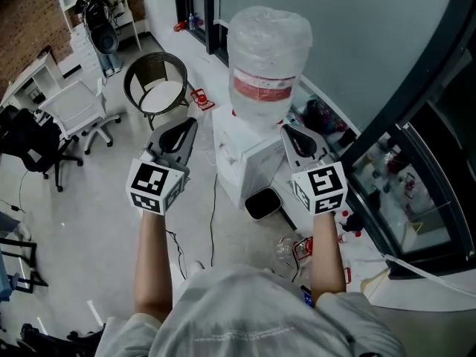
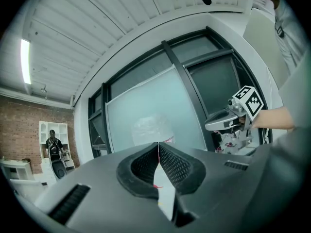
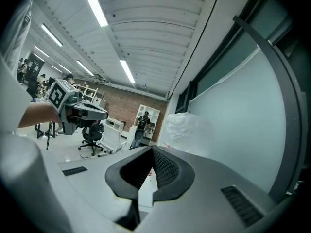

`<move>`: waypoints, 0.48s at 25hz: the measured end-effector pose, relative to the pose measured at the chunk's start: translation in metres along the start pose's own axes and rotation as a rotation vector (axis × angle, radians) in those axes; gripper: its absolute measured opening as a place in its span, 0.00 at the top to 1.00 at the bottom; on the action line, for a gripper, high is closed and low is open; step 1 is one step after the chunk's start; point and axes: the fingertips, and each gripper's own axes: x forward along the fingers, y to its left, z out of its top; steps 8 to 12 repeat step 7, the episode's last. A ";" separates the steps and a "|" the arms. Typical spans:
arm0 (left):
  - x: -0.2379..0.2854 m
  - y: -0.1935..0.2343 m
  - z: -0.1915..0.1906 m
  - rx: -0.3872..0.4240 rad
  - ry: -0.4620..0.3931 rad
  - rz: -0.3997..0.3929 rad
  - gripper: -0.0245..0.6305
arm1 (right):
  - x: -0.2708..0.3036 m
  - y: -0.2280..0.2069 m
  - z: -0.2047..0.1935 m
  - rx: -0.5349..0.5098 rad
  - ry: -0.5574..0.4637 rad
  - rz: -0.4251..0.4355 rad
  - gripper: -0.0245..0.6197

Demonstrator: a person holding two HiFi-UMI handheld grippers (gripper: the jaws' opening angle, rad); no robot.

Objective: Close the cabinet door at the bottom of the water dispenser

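The white water dispenser (image 1: 244, 162) stands by the glass wall with a big clear bottle (image 1: 268, 58) on top. From above its bottom cabinet door is hidden; a dark, white-rimmed object (image 1: 262, 203) lies at its foot, and I cannot tell what it is. My left gripper (image 1: 188, 127) is held level to the left of the dispenser, shut on nothing. My right gripper (image 1: 290, 132) hovers to its right, also shut and empty. In the left gripper view the closed jaws (image 2: 158, 152) point at the bottle (image 2: 150, 127). The right gripper view shows closed jaws (image 3: 152, 154) and the bottle (image 3: 187, 125).
A round wire basket (image 1: 156, 84) stands left of the dispenser. Office chairs (image 1: 78, 110) stand further left. A cable (image 1: 213, 214) runs across the floor, with small clutter (image 1: 297, 248) at the right. The glass wall (image 1: 372, 43) is behind the dispenser. A person (image 2: 52, 144) stands far off.
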 end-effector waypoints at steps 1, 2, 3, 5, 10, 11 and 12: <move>-0.001 0.000 0.000 0.001 0.001 0.000 0.93 | 0.000 0.000 0.000 0.001 0.000 0.000 0.92; -0.002 0.001 0.000 0.002 0.002 0.001 0.93 | 0.001 0.001 0.000 0.002 -0.001 0.000 0.92; -0.003 0.002 0.000 0.002 0.003 0.003 0.93 | 0.001 0.001 0.001 0.003 -0.001 0.001 0.92; -0.004 0.005 0.000 0.000 0.003 0.008 0.93 | 0.001 0.001 0.001 0.007 -0.002 0.003 0.92; -0.005 0.007 0.000 -0.003 0.004 0.012 0.93 | 0.002 0.001 0.000 0.010 -0.001 0.003 0.92; -0.005 0.007 0.000 -0.003 0.004 0.012 0.93 | 0.002 0.001 0.000 0.010 -0.001 0.003 0.92; -0.005 0.007 0.000 -0.003 0.004 0.012 0.93 | 0.002 0.001 0.000 0.010 -0.001 0.003 0.92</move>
